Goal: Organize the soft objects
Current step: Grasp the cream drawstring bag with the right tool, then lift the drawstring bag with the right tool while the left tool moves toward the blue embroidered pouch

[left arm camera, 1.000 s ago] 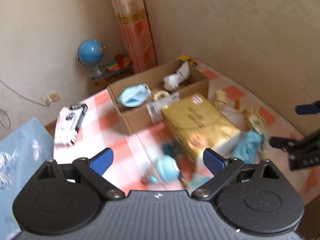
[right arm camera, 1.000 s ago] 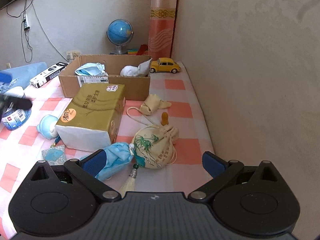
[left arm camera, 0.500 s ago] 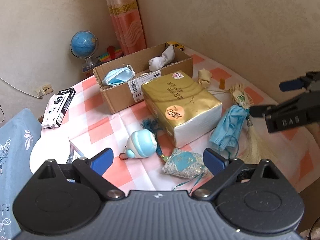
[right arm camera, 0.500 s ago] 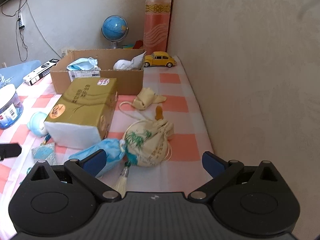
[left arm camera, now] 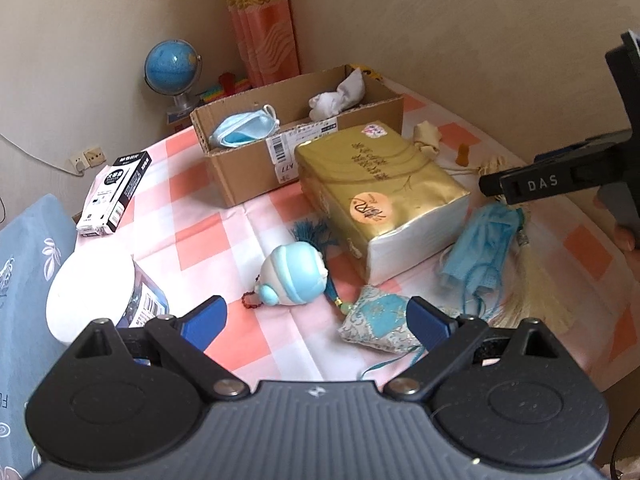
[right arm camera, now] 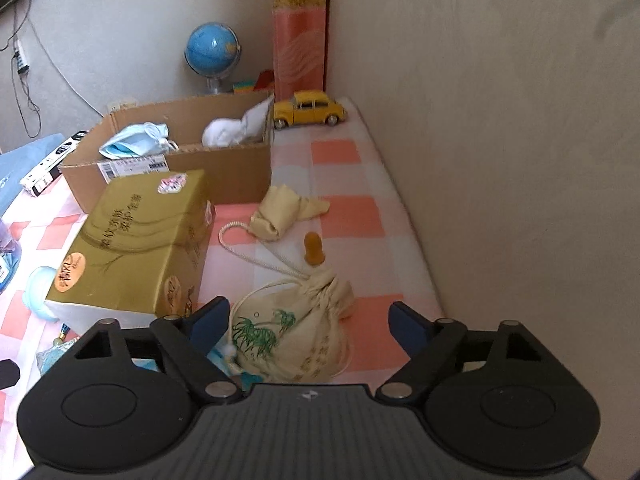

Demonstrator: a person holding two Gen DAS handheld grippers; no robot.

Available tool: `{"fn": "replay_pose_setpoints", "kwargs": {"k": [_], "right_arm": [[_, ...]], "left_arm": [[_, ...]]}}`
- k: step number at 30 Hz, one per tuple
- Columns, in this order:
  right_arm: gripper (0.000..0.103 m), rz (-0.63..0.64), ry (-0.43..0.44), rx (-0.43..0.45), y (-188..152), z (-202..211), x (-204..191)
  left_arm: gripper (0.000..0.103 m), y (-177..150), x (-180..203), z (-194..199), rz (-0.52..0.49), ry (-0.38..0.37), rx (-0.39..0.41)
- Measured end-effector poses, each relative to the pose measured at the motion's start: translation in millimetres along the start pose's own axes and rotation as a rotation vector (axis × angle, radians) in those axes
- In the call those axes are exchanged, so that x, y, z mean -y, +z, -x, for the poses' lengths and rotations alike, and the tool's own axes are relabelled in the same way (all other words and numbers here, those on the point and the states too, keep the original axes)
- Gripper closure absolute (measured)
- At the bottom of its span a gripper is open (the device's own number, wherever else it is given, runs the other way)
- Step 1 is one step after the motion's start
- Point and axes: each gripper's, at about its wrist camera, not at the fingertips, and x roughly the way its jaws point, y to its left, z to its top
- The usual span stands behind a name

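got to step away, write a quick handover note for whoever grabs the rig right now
Left tool: open, empty, above the embroidered sachet and shell-shaped plush.
Right tool: open, empty, just over the drawstring pouch.
Done: one face mask and a white cloth lie in the cardboard box.
Left on the checkered cloth: second face mask beside the gold tissue pack, the pouch, sachet, plush, and small yellow bag.
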Motion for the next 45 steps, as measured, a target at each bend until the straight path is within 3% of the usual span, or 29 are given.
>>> {"fn": "replay_pose_setpoints", "kwargs": {"k": [7, 9, 12, 34, 40, 45], "right_arm": [[0.025, -0.051, 0.043, -0.073, -5, -21, 4], [0.036, -0.058, 0.048, -0.084, -6, -24, 4], [0.039, -0.044, 0.043, -0.09, -6, -24, 2], [0.041, -0.011, 0.024, -0.103, -42, 38, -1], [0.041, 0.054, 0.027, -0.073, -41, 55, -10], [0.041, 0.049, 0.018, -0.045, -33, 70, -11]], "left_arm": [[0.007, 1, -1, -10, 0.005, -0.009, -0.016], [0.007, 1, -1, -11, 0.005, -0.011, -0.019], [0.007, 1, -1, -12, 0.007, -0.014, -0.02], [0.007, -11, 9, 12, -0.039, -0.034, 0.011], [0.007, -19, 15, 18, -0.1, -0.033, 0.01], [0.007, -24, 15, 21, -0.095, -0.044, 0.009]]}}
